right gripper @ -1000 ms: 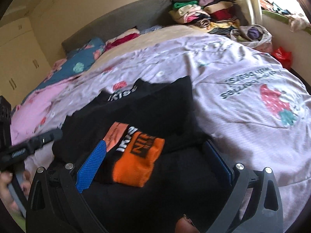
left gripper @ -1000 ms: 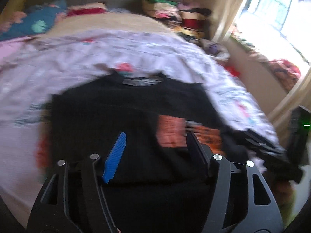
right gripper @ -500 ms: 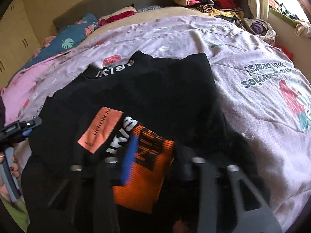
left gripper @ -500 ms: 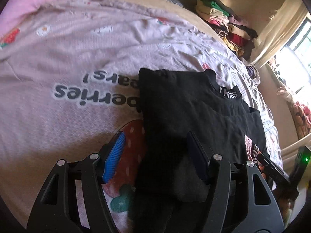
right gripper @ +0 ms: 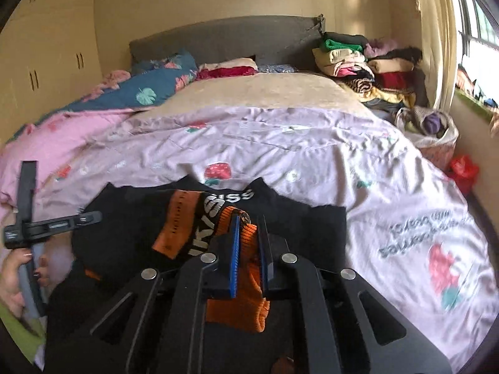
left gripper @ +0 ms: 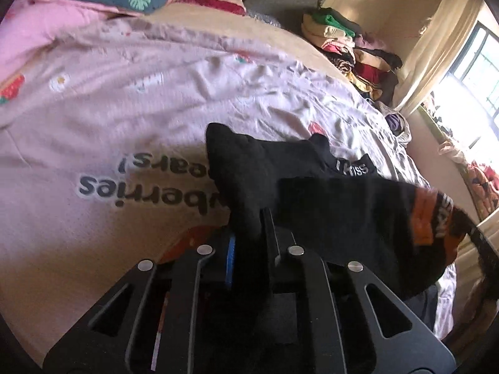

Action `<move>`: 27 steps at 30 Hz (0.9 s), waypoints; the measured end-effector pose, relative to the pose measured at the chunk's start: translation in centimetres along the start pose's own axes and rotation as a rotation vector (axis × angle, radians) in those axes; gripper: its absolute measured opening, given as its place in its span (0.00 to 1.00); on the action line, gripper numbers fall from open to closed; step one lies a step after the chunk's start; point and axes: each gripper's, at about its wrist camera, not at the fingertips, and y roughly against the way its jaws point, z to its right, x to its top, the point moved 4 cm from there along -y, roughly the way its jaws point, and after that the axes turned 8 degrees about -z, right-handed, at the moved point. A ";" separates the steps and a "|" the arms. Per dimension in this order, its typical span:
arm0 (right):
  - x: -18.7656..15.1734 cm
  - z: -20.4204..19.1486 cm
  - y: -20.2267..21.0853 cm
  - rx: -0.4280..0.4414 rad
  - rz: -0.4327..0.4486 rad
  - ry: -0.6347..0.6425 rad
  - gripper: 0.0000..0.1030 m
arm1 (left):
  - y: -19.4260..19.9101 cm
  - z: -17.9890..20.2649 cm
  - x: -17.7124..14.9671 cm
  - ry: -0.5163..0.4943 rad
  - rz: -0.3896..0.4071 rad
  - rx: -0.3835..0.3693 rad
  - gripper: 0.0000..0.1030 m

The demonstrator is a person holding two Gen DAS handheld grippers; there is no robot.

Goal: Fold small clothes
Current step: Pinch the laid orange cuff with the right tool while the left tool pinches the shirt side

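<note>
The black sweater (right gripper: 299, 218) lies at the near edge of the bed, on the lilac printed bedspread (right gripper: 312, 149), with its near hem raised off the surface by both tools. The left gripper (left gripper: 249, 227) has its jaws pressed together on a bunched black corner of the fabric. The right gripper (right gripper: 249, 233) has its jaws pinched on the orange ribbed cuff (right gripper: 237, 296), which appears to be lifted along with the hem, though the hem itself cannot be seen between them.

Judged step: carry the near hem toward the collar to make a half fold.

- Keep both grips at equal height, so the fold line stays straight.
- Move both tools forward together; uneven travel is likely to skew the edge.
- Maintain light tension between the two grips to limit sagging.
- Lower the hem just short of the collar lettering (right gripper: 240, 196) before releasing.
- Check that the orange sleeve stays inside the fold.
</note>
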 end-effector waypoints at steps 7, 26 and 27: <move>-1.8 0.8 -3.8 -0.057 -0.111 -0.021 0.09 | -1.3 -0.3 -0.1 0.009 -0.034 0.019 0.07; -5.0 3.0 -5.6 -0.115 -0.182 -0.096 0.16 | -1.1 -0.5 0.0 0.007 -0.009 0.034 0.15; -5.1 3.1 -5.7 -0.126 -0.184 -0.092 0.20 | -1.0 -0.5 0.1 0.007 -0.005 0.037 0.15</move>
